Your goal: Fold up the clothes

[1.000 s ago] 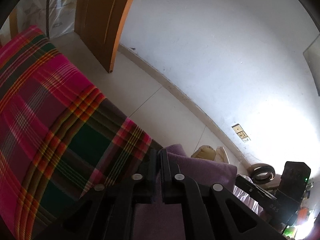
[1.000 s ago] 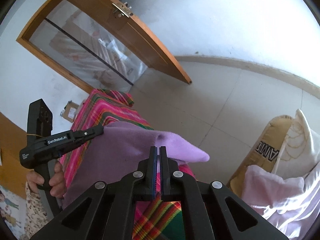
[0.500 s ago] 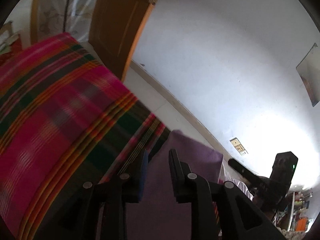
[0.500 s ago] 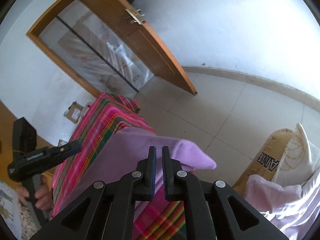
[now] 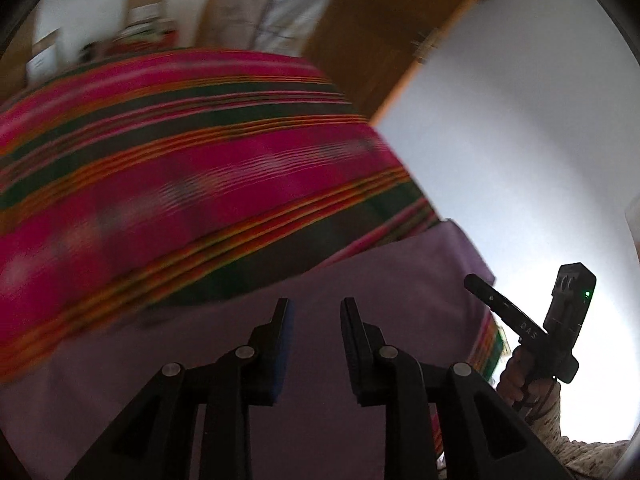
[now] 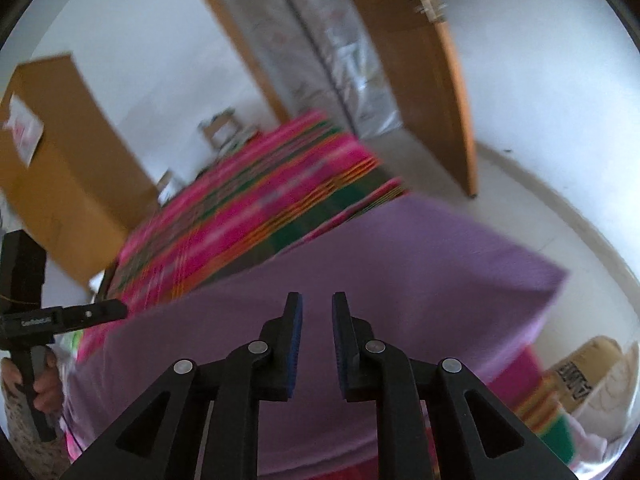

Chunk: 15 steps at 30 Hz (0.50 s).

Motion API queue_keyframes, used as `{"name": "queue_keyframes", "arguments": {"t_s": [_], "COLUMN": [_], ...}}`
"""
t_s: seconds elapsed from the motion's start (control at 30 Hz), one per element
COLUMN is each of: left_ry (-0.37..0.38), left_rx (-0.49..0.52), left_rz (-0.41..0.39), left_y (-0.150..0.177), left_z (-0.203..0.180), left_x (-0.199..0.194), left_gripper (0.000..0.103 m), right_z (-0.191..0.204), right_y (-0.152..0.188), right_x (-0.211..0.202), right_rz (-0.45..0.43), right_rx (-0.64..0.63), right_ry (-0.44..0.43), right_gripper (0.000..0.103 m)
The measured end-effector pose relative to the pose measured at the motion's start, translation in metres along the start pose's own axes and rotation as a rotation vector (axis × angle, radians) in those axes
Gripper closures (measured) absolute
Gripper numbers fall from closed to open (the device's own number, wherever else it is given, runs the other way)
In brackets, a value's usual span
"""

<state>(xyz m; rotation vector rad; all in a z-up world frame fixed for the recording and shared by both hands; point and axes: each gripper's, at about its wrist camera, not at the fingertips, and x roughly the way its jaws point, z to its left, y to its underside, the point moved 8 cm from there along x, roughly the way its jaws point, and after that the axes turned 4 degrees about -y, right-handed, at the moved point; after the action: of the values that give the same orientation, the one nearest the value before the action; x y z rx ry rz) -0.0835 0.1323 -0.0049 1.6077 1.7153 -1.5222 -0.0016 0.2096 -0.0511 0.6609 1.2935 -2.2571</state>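
Both the left gripper (image 5: 314,306) and right gripper (image 6: 316,300) have just opened, jaws apart and empty, leaving the purple garment (image 6: 400,272) lying folded on the plaid bed (image 6: 280,184).

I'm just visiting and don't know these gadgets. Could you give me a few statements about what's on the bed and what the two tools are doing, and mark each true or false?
1. A purple garment lies on a pink striped blanket. True.
2. The right gripper is clamped on the garment. False: its jaws have just been opening and stand apart, with nothing between them.
3. The left gripper has its jaws apart. True.
4. The wooden door is painted blue. False: it is brown wood.
5. A hand holds the right tool by its handle. True.
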Motion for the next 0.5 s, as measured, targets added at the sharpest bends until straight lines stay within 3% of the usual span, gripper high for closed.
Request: {"name": "queue_keyframes", "arguments": {"t_s": [0.2, 0.37, 0.5], "left_ry": [-0.072, -0.097, -0.088], "left_rx": [-0.146, -0.263, -0.344], "left_rz": [-0.022, -0.053, -0.069], "left_y": [0.036, 0.053, 0.064], "left_z": [0.063, 0.102, 0.127], "left_x": [-0.02, -0.036, -0.046], "left_gripper": [0.077, 0.077, 0.077], "right_z": [0.011, 0.0, 0.04], "right_y": [0.015, 0.003, -0.011], "right_x": [0.026, 0.03, 0.04], "right_rz": [0.084, 0.084, 0.078], "right_rx": [-0.109, -0.116, -0.203], "right_ry": [0.055, 0.119, 0.031], "right_gripper": [0.086, 0.086, 0.085]}}
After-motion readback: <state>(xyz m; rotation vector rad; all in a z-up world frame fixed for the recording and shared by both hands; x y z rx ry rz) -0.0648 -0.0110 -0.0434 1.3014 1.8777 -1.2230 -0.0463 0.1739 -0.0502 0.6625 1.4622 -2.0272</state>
